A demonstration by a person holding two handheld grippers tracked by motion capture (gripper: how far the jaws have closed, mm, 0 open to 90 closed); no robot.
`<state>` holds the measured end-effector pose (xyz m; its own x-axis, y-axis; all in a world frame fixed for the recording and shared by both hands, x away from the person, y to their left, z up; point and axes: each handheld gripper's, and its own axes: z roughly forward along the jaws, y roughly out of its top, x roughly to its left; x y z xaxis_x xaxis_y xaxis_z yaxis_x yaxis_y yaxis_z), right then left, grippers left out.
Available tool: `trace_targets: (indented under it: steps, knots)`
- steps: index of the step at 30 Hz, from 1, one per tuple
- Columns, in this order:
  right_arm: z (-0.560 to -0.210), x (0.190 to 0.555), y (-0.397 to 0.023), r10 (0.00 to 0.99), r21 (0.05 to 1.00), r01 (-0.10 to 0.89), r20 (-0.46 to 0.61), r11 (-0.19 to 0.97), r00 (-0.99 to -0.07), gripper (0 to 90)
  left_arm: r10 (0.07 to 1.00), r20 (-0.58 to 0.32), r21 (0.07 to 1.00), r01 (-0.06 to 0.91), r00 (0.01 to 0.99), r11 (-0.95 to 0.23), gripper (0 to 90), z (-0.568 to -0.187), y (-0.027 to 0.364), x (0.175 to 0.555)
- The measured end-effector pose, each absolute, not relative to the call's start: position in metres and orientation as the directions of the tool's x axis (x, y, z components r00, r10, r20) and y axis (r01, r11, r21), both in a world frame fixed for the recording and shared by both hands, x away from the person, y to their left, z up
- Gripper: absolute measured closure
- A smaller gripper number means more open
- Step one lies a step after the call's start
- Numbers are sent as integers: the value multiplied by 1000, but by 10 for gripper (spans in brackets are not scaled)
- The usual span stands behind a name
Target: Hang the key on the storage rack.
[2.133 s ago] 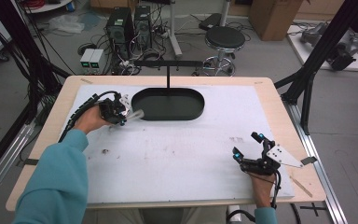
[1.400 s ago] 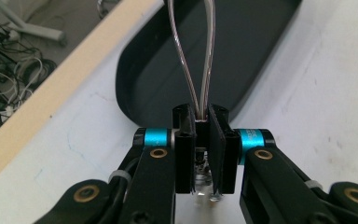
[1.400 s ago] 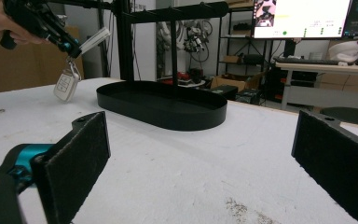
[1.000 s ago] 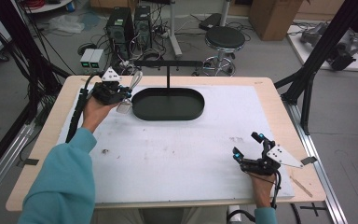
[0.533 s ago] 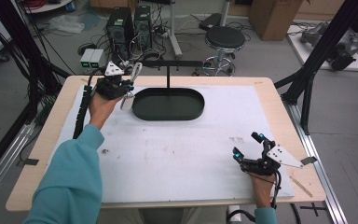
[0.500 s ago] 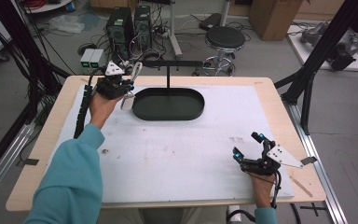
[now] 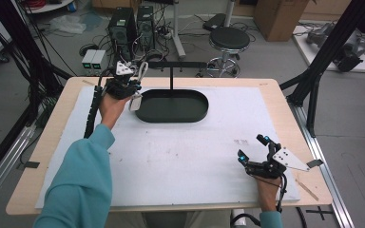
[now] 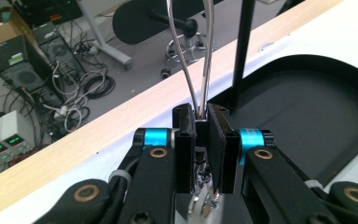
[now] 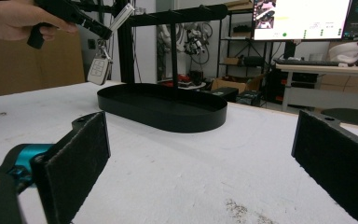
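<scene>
Left tongs (image 8: 200, 135) clamp key ring (image 8: 193, 51) beside black tray (image 7: 173, 105); right tongs (image 9: 200, 154) apart.

Tray (image 7: 173, 115): tabletop (image 7: 275, 97), toward 12 o'clock, with a T-stand (image 7: 172, 71) rising at its far rim.
Left tool (image 7: 132, 87): at the tray's 9 o'clock end, raised above the rim.
Keyring (image 8: 193, 56): between the left tool's jaws.
Key fob (image 7: 135, 102): hanging under the left tool.
Right tool (image 7: 253, 148): 5 o'clock corner, well apart from the tray.
</scene>
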<state>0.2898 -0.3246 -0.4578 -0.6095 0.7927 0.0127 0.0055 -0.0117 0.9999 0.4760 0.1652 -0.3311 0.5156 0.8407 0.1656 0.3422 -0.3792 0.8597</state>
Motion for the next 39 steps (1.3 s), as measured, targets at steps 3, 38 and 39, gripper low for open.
trace_targets:
  steps: [3, 38, 39]
  knots:
    - [-458, 290, -325, 792, 1000, 9, 17, -15, -610, 35, 848, 169, 859, 346, 502, -377, 815, -333, 164, 478]
    - [-458, 290, -325, 792, 1000, 7, 21, -21, -610, 35, 876, 198, 851, 367, 439, -376, 812, -363, 154, 503]
    - [-458, 290, -325, 792, 1000, 6, 20, -21, -610, 35, 877, 183, 855, 368, 445, -365, 811, -363, 155, 503]
